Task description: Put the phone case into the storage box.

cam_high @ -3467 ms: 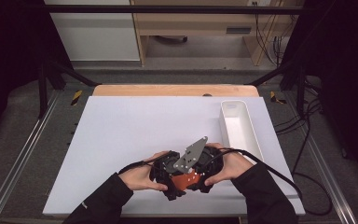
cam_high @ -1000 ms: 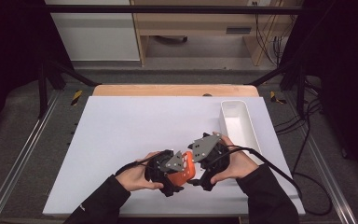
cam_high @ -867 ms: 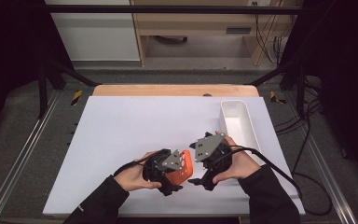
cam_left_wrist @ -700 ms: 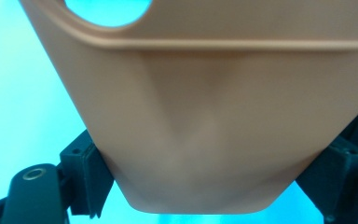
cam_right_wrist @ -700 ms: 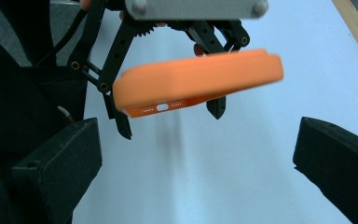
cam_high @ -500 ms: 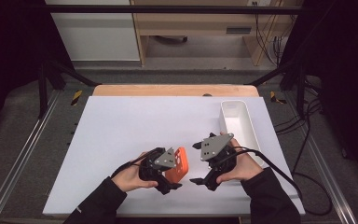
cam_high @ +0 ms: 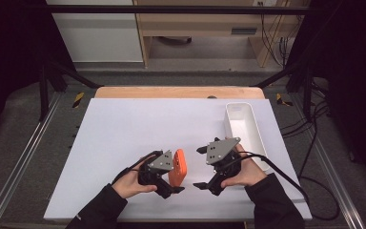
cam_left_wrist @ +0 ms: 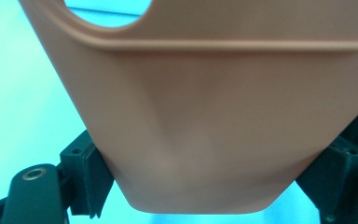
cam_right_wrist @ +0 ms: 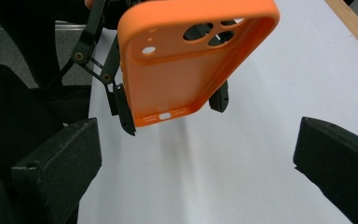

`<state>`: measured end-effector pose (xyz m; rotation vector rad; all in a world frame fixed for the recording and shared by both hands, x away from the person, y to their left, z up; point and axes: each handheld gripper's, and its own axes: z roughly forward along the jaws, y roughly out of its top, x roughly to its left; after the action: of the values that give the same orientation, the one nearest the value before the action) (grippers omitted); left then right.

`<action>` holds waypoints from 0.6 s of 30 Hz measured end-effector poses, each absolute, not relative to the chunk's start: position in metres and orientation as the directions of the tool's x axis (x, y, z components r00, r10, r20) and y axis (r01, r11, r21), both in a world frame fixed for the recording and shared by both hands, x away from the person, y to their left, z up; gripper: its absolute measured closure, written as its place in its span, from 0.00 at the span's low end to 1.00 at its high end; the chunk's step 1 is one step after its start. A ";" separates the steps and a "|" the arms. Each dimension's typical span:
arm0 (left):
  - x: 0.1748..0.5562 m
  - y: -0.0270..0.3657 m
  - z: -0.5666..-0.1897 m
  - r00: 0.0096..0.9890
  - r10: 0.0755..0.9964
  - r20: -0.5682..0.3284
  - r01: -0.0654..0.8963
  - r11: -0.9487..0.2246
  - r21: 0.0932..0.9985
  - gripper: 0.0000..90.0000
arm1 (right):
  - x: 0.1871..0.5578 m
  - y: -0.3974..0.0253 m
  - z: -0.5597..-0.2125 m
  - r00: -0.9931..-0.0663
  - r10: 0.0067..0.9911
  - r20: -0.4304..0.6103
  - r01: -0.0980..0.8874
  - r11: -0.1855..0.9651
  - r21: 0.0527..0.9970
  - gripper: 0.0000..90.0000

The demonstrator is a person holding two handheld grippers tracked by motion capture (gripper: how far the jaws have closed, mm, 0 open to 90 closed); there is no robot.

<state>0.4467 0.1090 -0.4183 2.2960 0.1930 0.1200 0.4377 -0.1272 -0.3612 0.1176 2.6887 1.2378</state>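
Orange phone case (cam_high: 177, 166) held upright at lower centre of the high view, clamped across its lower end by the jaws of the left gripper (cam_high: 163, 175); same case (cam_left_wrist: 205, 102) pressed between both black jaws in the left gripper view, close and blurred, with a round cut-out at the upper left of the frame. Inner face of the case (cam_right_wrist: 191, 60) turned toward the right gripper view, upper centre of the frame, showing a cluster of camera openings, one small round hole and a slot in the lower edge; no brand, label or writing legible on it. Right gripper (cam_high: 209, 168) just right of the case in the high view, apart from it, jaws spread wide and holding nothing; both jaws seen far apart at lower left and lower right of the right gripper view. Left hand (cam_high: 132, 180) and right hand (cam_high: 244, 171) entering from the bottom edge, dark sleeves behind. White surface (cam_high: 124, 129) under both grippers, wooden edge along its far side. White oblong tray (cam_high: 244, 129) at the right of the surface, near the right gripper. Beyond: grey floor, metal rails at left and right, pale cabinet (cam_high: 95, 33) at upper left, wooden shelf unit (cam_high: 205, 24) at upper centre, cables at upper right
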 end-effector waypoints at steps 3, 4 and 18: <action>0.446 0.110 -0.417 0.984 0.179 0.024 0.099 -0.648 0.755 0.17 | 0.438 -0.126 -0.362 -0.981 0.146 -0.125 -0.001 0.645 0.764 0.01; 0.446 0.110 -0.416 0.984 0.177 0.023 0.098 -0.645 0.758 0.17 | 0.438 -0.126 -0.362 -0.981 0.146 -0.127 -0.004 0.645 0.764 0.01; 0.442 0.103 -0.402 0.989 0.137 0.049 0.048 -0.629 0.776 0.17 | 0.437 -0.127 -0.358 -0.983 0.141 -0.121 -0.010 0.611 0.792 0.02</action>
<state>0.4422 0.1032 -0.4023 2.2503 0.1287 0.1296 0.4366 -0.1266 -0.3578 0.1098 2.6630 1.3100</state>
